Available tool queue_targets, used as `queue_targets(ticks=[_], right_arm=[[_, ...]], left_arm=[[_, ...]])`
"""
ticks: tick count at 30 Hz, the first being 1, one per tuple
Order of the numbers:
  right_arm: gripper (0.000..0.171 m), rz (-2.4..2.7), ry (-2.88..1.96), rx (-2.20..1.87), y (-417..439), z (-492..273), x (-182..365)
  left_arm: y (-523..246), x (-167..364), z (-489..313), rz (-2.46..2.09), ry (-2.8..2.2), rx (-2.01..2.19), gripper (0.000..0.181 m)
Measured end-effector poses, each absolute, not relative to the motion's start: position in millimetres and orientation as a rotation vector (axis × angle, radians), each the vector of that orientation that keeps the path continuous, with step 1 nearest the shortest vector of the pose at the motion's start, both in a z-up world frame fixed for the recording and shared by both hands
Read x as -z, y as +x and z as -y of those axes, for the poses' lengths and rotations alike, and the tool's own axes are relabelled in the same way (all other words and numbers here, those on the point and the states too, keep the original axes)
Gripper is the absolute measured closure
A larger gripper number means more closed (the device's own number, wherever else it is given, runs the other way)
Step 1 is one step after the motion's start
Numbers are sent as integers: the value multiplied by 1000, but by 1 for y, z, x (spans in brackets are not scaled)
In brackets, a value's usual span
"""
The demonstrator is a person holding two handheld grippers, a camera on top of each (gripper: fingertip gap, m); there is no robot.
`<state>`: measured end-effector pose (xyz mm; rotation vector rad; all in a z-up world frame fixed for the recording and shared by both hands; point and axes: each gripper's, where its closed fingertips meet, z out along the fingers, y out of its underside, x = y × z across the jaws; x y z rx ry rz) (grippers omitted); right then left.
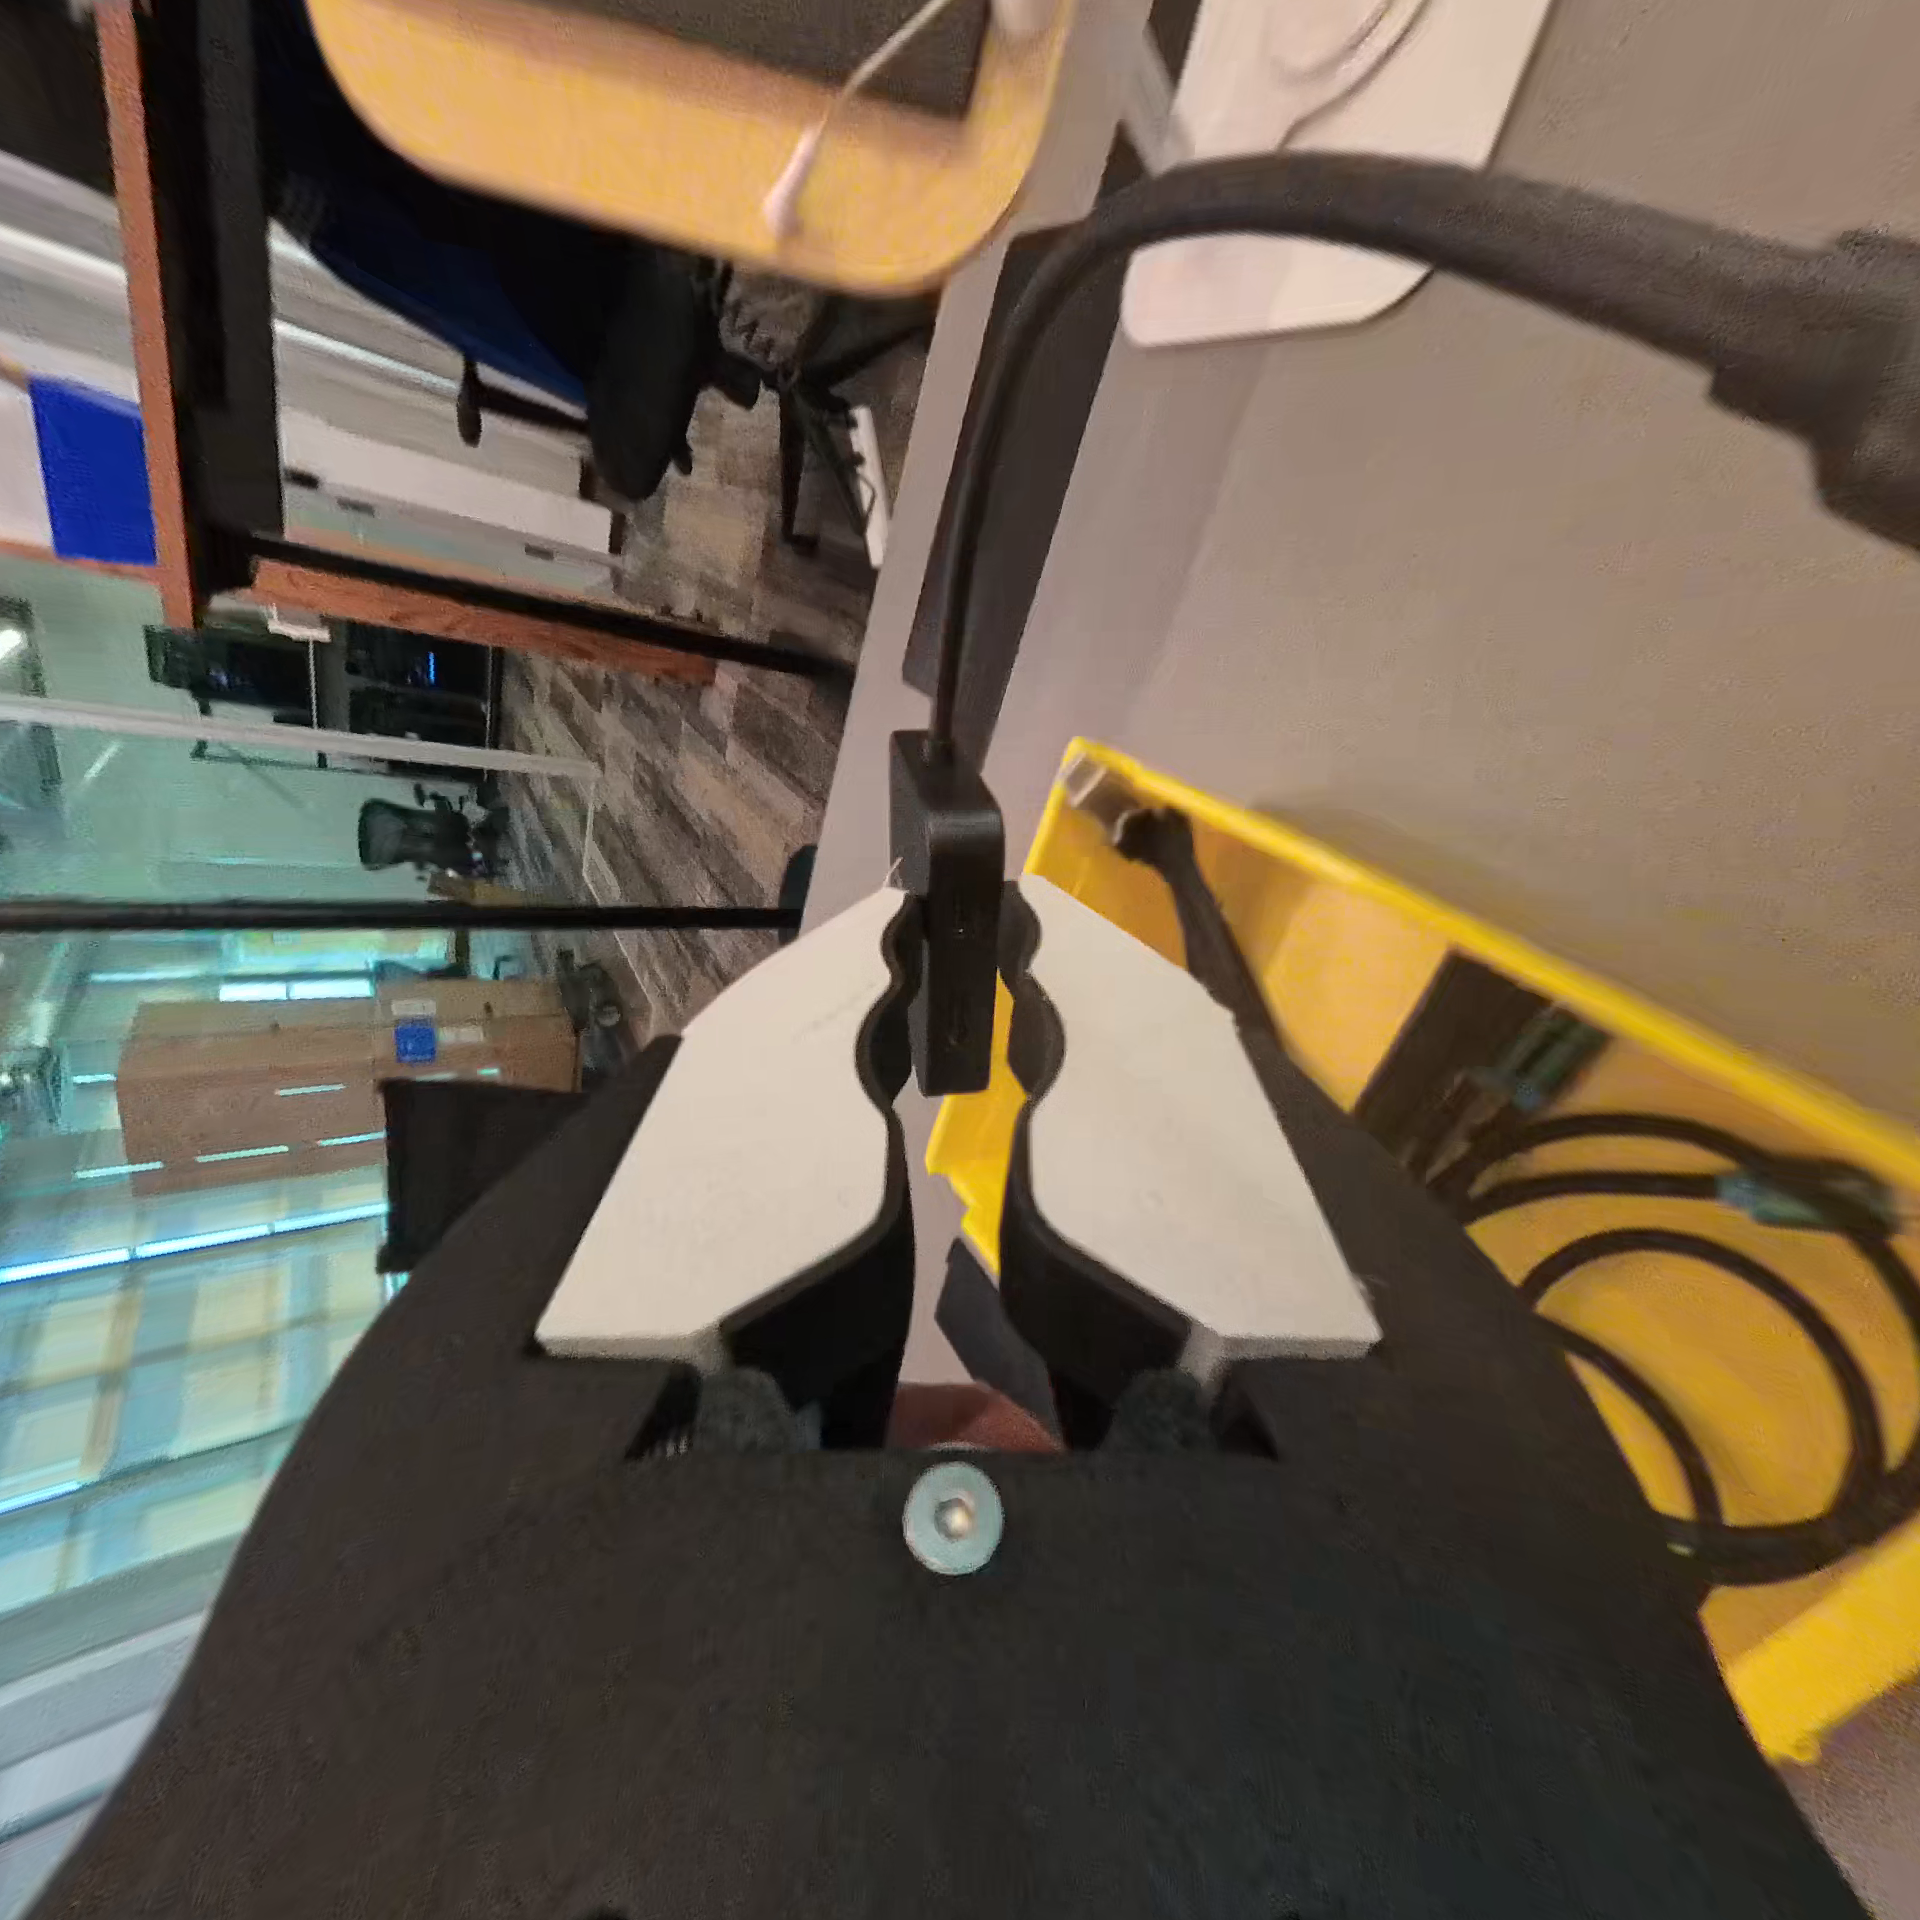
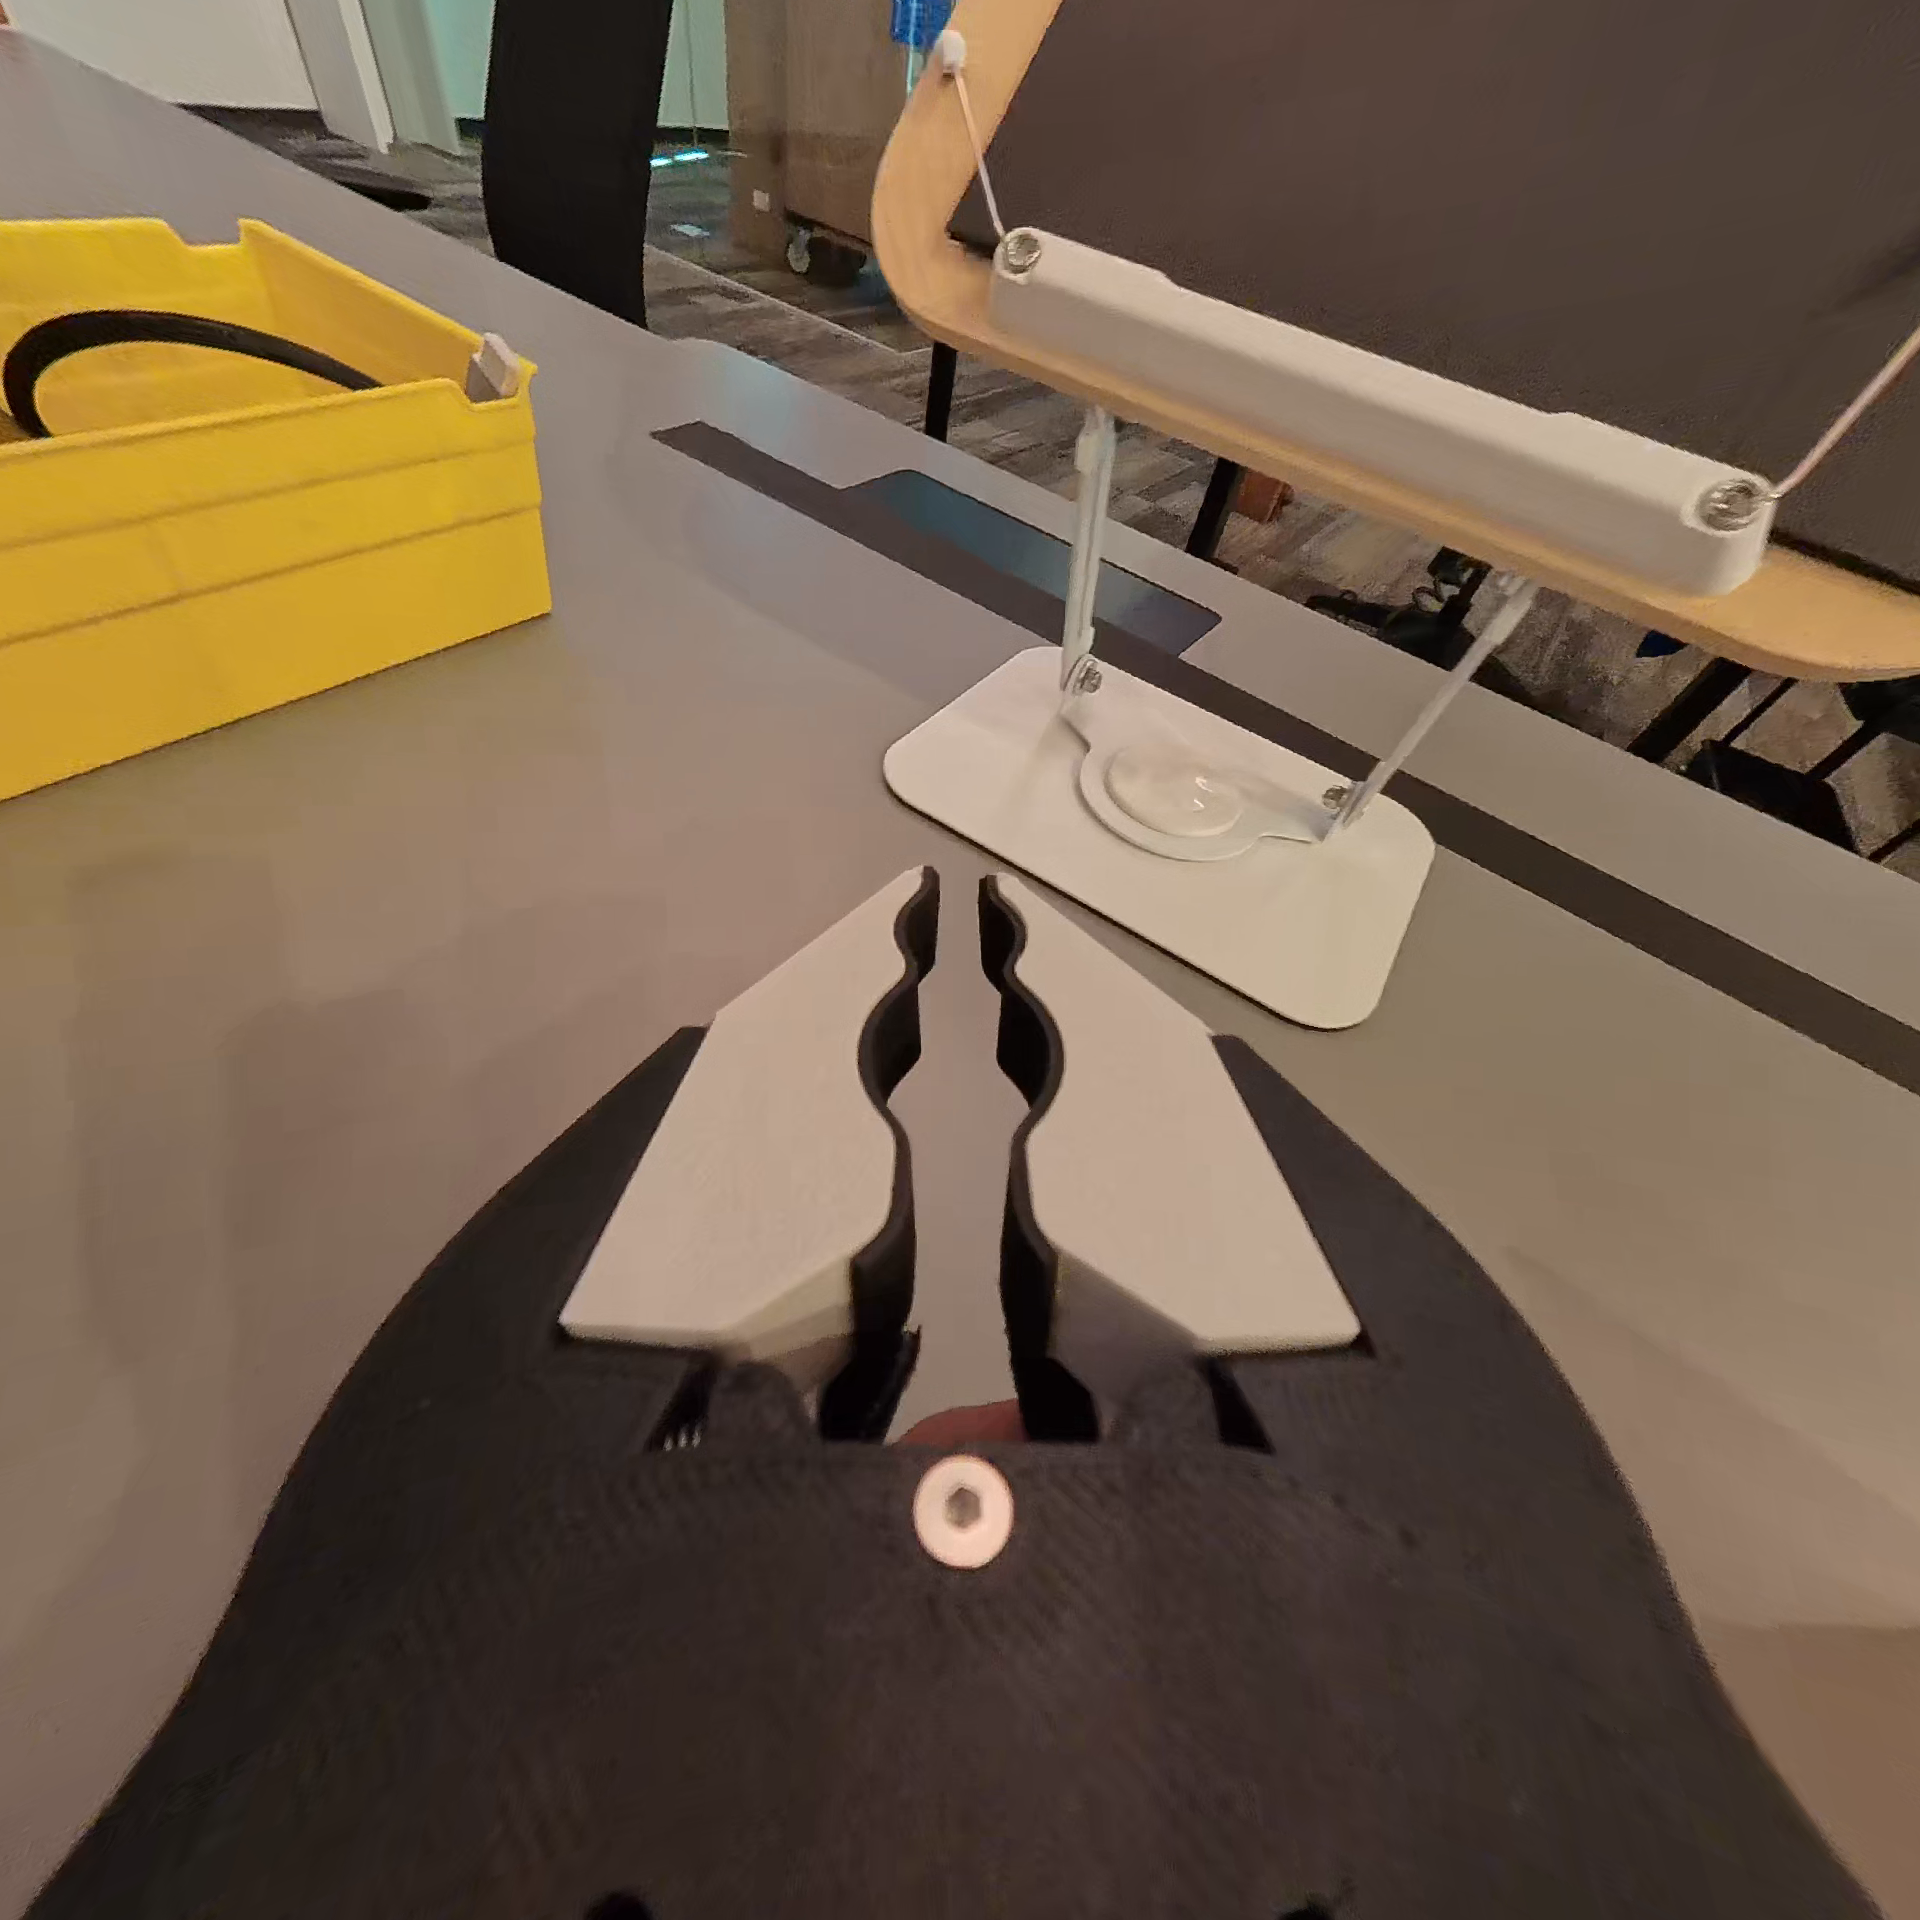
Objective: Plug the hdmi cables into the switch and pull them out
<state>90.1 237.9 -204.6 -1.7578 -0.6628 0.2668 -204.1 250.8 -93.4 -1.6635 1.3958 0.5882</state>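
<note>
In the left wrist view, which is turned sideways, my left gripper point(image 1: 961, 914) is shut on a small black box, the switch point(image 1: 945, 831). I hold it in the air beside the grey table. A thin black lead point(image 1: 971, 499) runs from the box to a thick black HDMI cable point(image 1: 1558, 249), whose plug end point(image 1: 1849, 416) sits at the frame's right edge. My right gripper point(image 2: 958, 894) hovers over the table point(image 2: 520, 935). It is almost shut, with a narrow slit between the tips and nothing in it.
A yellow bin point(image 1: 1351, 966) holds coiled black cables point(image 1: 1714, 1299) and a dark device point(image 1: 1455, 1049); the bin also shows in the right wrist view point(image 2: 260, 540). A wood-framed panel point(image 2: 1455, 208) on a white stand base point(image 2: 1299, 914) stands just beyond my right gripper. A dark strip point(image 2: 935, 520) runs along the table. My hands' fingertips stand some 30 centimetres from each other.
</note>
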Motion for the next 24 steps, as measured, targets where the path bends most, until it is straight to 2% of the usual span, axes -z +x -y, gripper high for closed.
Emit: queue_targets(ticks=[3, 7, 11, 14, 17, 20, 24], right_arm=[[166, 638, -1770, -246, 104, -240, 205], [166, 613, -1797, -219, 123, -244, 214], [166, 595, -1817, -220, 134, -246, 221], [166, 595, -1828, -231, 135, -247, 227], [166, 603, -1834, -239, 133, -247, 232], [166, 618, -1841, -241, 130, -247, 237], [166, 620, -1842, -241, 132, -246, 238]], left_arm=[[-123, 121, -220, -1538, -1602, -546, 168], [-37, 188, -181, -1688, -1583, -461, 168], [5, 244, -166, -1744, -1579, -476, 168], [13, 268, -164, -1749, -1594, -500, 167], [11, 285, -162, -1767, -1623, -501, 165], [2, 287, -161, -1716, -1697, -487, 131], [-22, 236, -149, -1603, -1729, -360, 140]])
